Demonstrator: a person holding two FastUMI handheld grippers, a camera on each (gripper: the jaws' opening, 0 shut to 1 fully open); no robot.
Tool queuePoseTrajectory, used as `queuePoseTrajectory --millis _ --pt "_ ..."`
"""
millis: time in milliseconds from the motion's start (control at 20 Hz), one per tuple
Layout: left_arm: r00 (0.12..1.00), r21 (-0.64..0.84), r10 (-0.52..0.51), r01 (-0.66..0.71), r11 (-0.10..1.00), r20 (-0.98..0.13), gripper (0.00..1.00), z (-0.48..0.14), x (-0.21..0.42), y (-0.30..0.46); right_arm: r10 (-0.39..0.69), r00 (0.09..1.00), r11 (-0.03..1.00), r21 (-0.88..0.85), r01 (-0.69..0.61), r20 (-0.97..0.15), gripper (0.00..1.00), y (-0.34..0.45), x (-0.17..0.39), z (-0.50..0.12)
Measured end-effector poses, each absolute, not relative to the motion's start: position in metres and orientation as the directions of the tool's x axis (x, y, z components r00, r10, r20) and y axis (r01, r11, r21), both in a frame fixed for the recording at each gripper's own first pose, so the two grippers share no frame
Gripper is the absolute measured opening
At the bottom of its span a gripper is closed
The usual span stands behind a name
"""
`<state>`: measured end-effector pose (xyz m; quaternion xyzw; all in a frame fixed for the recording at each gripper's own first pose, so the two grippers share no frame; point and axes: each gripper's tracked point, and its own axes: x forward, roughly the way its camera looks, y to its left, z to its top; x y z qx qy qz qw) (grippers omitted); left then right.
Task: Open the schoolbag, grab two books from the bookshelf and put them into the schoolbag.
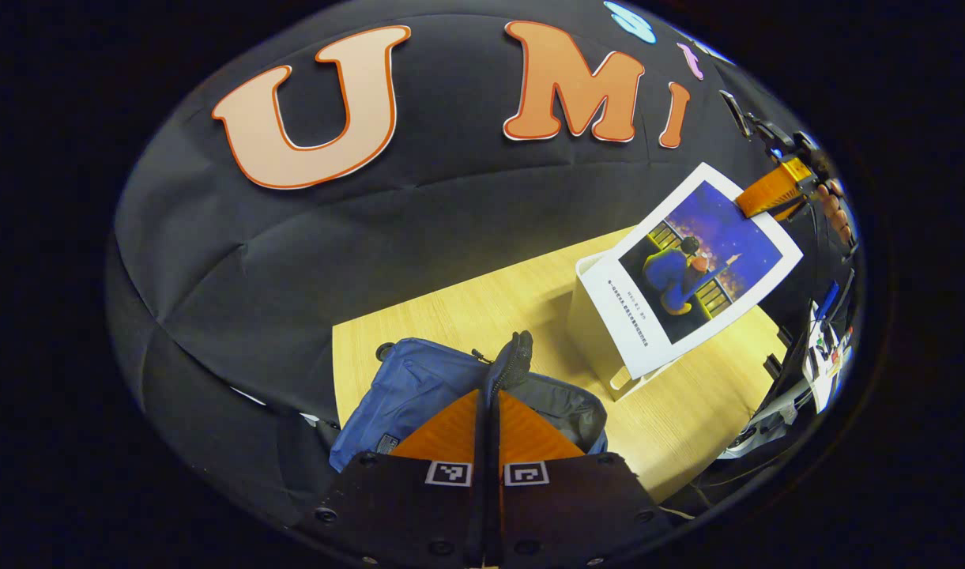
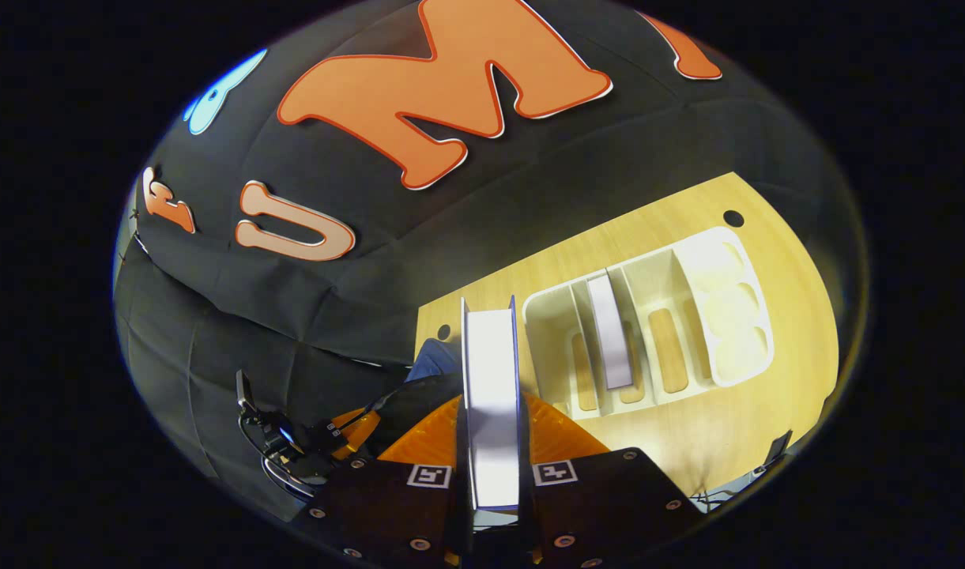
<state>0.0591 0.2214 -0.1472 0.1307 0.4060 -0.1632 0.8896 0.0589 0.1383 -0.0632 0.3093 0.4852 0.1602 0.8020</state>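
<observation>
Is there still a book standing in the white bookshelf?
Yes: in the right gripper view one book stands in a middle slot of the white bookshelf, while the right gripper holds another book.

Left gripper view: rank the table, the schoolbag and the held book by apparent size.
1. Table.
2. Schoolbag and book look alike; the schoolbag is partly hidden behind the left tool, so no ranking.

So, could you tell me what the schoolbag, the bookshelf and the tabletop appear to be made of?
Schoolbag: soft blue woven fabric, probably nylon, matte; it creases and sags.
Bookshelf: looks like moulded cream plastic, smooth, with rounded dividers and slotted floor.
Tabletop: pale wood-grain finish, likely laminate; fine even streaks, slight sheen.
</observation>
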Motion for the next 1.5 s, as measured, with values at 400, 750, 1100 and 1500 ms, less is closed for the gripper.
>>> queuePoseTrajectory --millis 400,750,1100,1500 --pt "0.605 0.102 -0.178 0.398 0.912 -0.776 0.01 -0.148 0.066 0.224 0.671 0.442 0.624 0.776 0.096 -0.595 0.22 0.200 0.023 -0.107" --pt "0.596 0.090 -0.180 0.394 0.915 -0.782 0.01 -0.150 0.064 0.224 0.682 0.426 0.576 0.796 0.186 -0.594 0.22 0.251 -0.012 -0.168" --pt "0.573 0.064 -0.197 0.402 0.913 -0.796 0.01 -0.151 0.055 0.216 0.654 0.482 0.502 0.812 0.300 -0.583 0.22 0.304 -0.016 -0.208" --pt "0.553 0.040 -0.255 0.465 0.885 -0.793 0.01 -0.153 0.037 0.202 0.635 0.524 0.498 0.819 0.285 -0.568 0.22 0.368 -0.009 -0.247"
